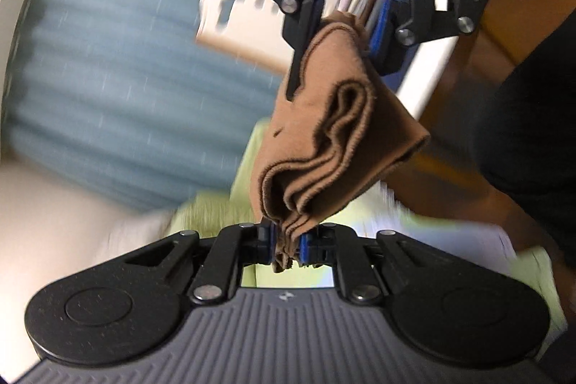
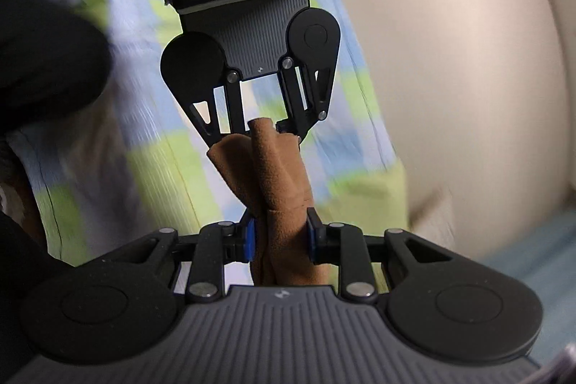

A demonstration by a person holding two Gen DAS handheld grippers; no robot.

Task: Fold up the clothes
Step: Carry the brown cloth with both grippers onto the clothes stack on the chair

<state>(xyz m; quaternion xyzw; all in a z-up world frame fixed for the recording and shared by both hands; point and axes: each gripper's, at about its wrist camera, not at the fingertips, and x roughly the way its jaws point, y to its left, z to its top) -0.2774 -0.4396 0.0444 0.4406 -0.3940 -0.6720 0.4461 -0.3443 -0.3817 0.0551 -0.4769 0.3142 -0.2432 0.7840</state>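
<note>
my left gripper (image 1: 286, 245) and right gripper (image 2: 280, 240): jaws each clamping opposite ends of folded brown cloth (image 1: 324, 139), held aloft between them.

No words, numbers or brand names can be read in either view. The only sign is a small pale emblem, shaped like 2 facing angular halves, printed on the grey ribbed body of each gripper just behind its fingers: on the left gripper (image 1: 287, 242) in the left wrist view, and on the right gripper (image 2: 280, 238) in the right wrist view, where the same mark also shows on the other gripper's body. The white box (image 1: 230, 6) carries dark blocky marks, blurred past reading.
</note>
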